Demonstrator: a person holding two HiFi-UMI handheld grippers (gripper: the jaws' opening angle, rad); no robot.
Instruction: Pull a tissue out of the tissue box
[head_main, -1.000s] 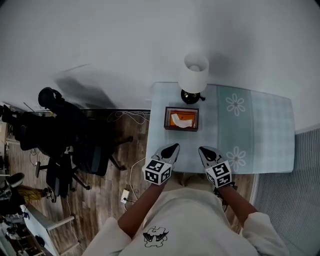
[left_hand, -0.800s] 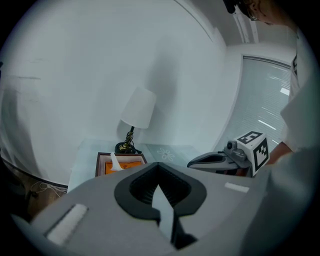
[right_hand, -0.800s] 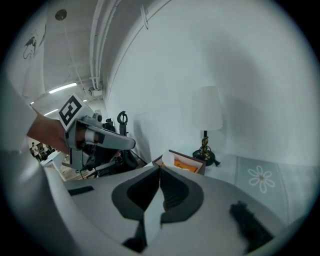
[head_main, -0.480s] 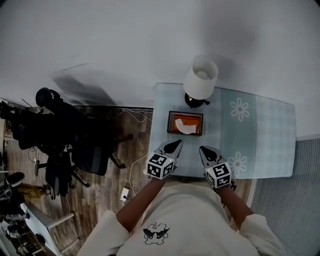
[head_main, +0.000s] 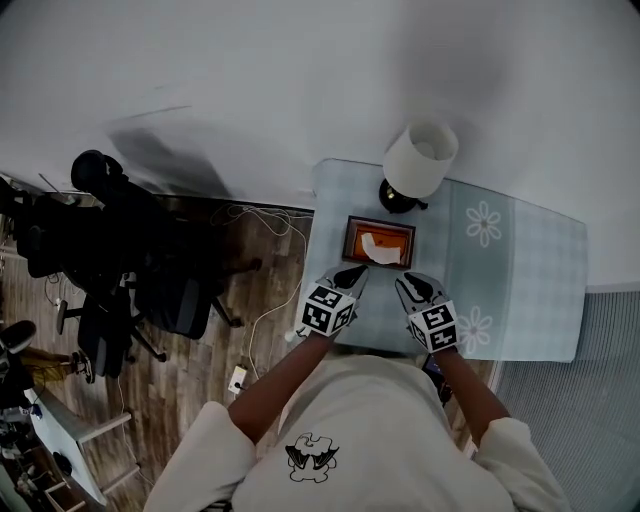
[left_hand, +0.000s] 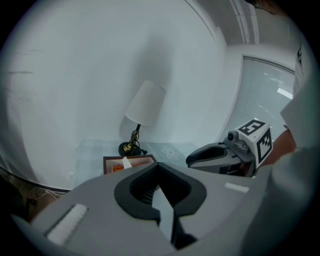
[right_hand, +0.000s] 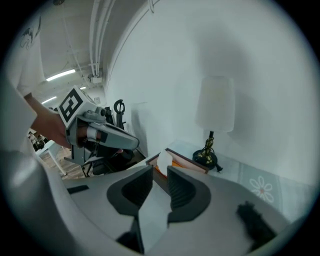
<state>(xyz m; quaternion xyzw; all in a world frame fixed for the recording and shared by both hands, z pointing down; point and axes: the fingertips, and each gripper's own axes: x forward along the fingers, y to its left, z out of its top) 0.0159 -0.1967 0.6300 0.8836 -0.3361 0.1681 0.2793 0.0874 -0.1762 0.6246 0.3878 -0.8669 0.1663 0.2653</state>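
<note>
A brown tissue box (head_main: 380, 241) stands on the pale table (head_main: 520, 290) in front of the lamp, and a white tissue (head_main: 377, 250) sticks up from its slot. My left gripper (head_main: 352, 275) hovers just short of the box's near left corner, its jaws shut and empty. To the right of it my right gripper (head_main: 414, 288) is near the table's front edge. In the right gripper view the right gripper (right_hand: 160, 172) has its jaws opening with nothing between them, and the tissue (right_hand: 164, 161) and box (right_hand: 186, 161) show beyond the gap. The left gripper view shows the left gripper (left_hand: 158, 166) with the box (left_hand: 127, 162) ahead.
A white-shaded lamp (head_main: 420, 165) on a dark base stands right behind the box, against the wall. Dark office chairs (head_main: 120, 270) and loose cables (head_main: 262, 235) are on the wood floor left of the table. Flower prints mark the table's right half.
Both grippers have moved forward and now sit much closer to the tissue box. The view has shifted with them.
</note>
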